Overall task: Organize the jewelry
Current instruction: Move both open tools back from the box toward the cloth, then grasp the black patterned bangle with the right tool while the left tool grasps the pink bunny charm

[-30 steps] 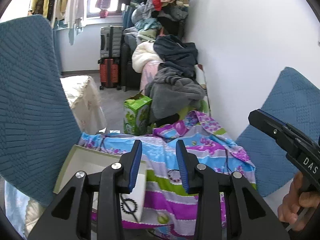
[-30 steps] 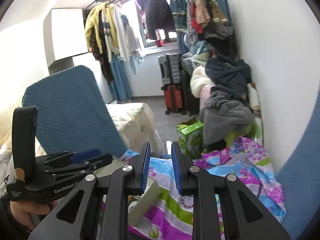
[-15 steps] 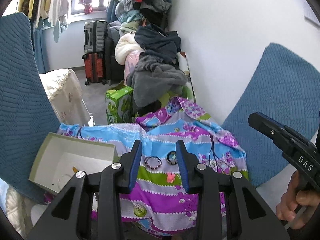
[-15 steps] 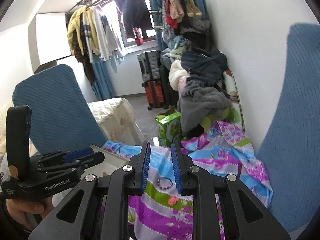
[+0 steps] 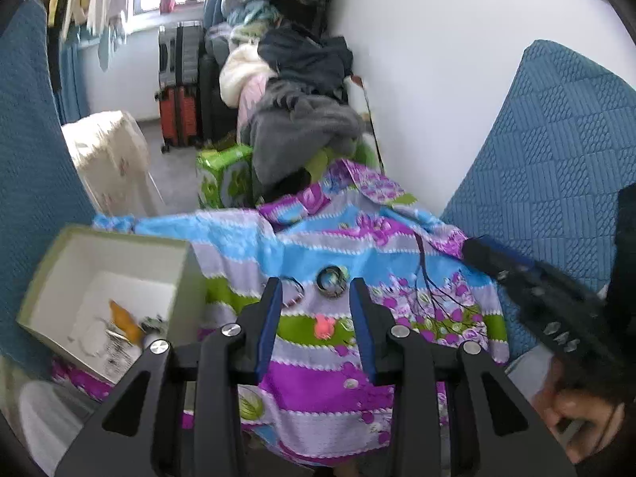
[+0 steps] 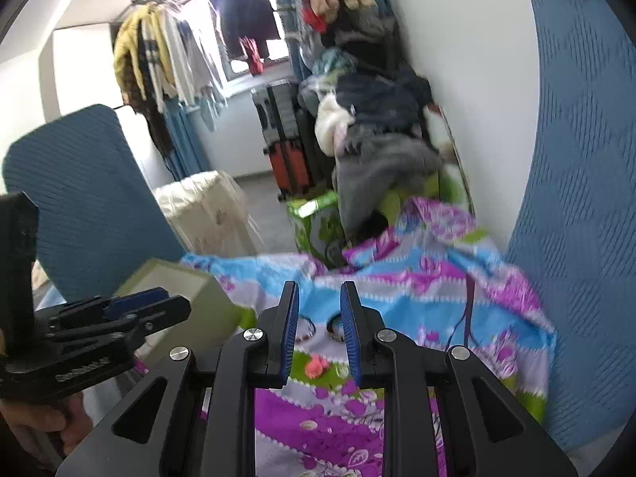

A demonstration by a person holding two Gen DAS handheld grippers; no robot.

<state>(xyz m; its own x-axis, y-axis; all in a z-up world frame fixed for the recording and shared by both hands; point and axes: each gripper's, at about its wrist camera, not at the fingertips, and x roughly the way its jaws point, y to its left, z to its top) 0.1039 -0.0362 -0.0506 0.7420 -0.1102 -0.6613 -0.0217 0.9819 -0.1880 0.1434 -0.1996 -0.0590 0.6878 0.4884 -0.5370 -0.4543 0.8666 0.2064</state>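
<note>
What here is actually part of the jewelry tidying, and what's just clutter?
Job: round ring-like piece, dark bracelet, small pink piece, open box with a few bits inside.

Lying about: clothes pile, suitcases, green carton, blue cushions.

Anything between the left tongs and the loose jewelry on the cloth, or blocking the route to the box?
Nothing visible. The left tongs are open above the pink piece, with the dark ring beyond; only patterned cloth between. The open box sits left, top unobstructed.
</note>
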